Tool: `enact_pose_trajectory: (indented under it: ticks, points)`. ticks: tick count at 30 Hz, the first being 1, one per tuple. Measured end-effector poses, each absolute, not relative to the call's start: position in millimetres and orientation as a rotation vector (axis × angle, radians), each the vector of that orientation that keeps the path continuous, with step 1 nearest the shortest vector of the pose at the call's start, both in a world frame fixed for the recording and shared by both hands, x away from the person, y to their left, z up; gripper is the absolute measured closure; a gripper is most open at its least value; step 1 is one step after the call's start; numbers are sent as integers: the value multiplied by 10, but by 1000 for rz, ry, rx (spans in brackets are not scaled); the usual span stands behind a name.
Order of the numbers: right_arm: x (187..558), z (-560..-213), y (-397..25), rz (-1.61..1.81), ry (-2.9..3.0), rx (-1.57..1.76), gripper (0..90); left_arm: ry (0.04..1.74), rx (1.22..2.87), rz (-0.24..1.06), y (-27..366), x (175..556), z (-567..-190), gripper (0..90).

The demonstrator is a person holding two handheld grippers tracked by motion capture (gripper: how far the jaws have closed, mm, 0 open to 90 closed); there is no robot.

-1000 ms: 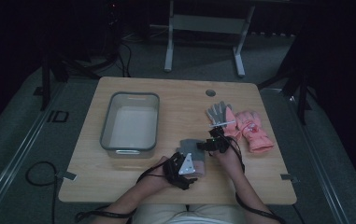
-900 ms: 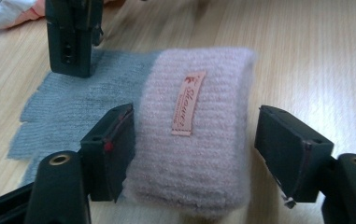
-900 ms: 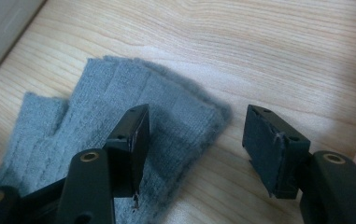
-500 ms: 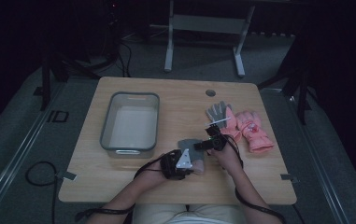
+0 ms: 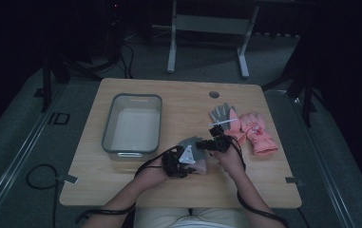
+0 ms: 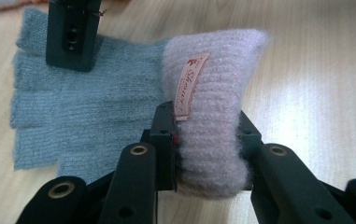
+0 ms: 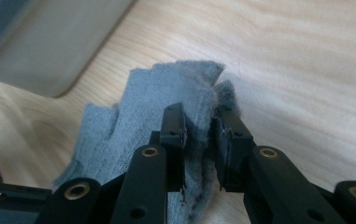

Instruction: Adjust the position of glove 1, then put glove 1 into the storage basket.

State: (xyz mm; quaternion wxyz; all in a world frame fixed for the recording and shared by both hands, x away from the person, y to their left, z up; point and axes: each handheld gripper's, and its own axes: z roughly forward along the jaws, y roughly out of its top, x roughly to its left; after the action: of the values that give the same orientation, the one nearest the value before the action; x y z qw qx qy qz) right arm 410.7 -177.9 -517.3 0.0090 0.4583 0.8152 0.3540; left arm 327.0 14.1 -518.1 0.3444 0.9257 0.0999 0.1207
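Both grippers have hold of the same grey knit glove (image 5: pixel 195 148), which lies on the wooden table (image 5: pixel 178 102) near its near edge, just right of the clear plastic bin (image 5: pixel 133 124) and left of the pink gloves (image 5: pixel 252 130) heaped with another grey one at the right. The left gripper (image 6: pixel 208 149) has its jaws clamped on the glove's pale pink cuff (image 6: pixel 210 107), the woven label (image 6: pixel 188 86) standing up just above them, while the grey hand part lies flat on the wood beyond. The right gripper (image 7: pixel 201 140) is pinched shut on the grey fabric at the far end, near the finger stubs, with the cloth bunched up between its jaws. To me it looks like a two-handed lift, most likely headed for the bin. I'd say the thing to get right is raising both ends together, level, so the knit doesn't stretch or slip out of either pinch. The cuff grip looks deep and secure; the finger-end grip holds only a fold, so any pull apart could free it. Keeping the grippers the same distance from each other while swinging left over the bin's rim seems the safest course.
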Motion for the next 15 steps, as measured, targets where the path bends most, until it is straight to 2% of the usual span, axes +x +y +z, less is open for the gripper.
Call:
enact_pose_trajectory:
  ticks: [15]
  points:
    - [4150, -4536, -1732, 1250, 2457, 1314, 757, 191, 2404, 405, 292, 3402, -4559, 692]
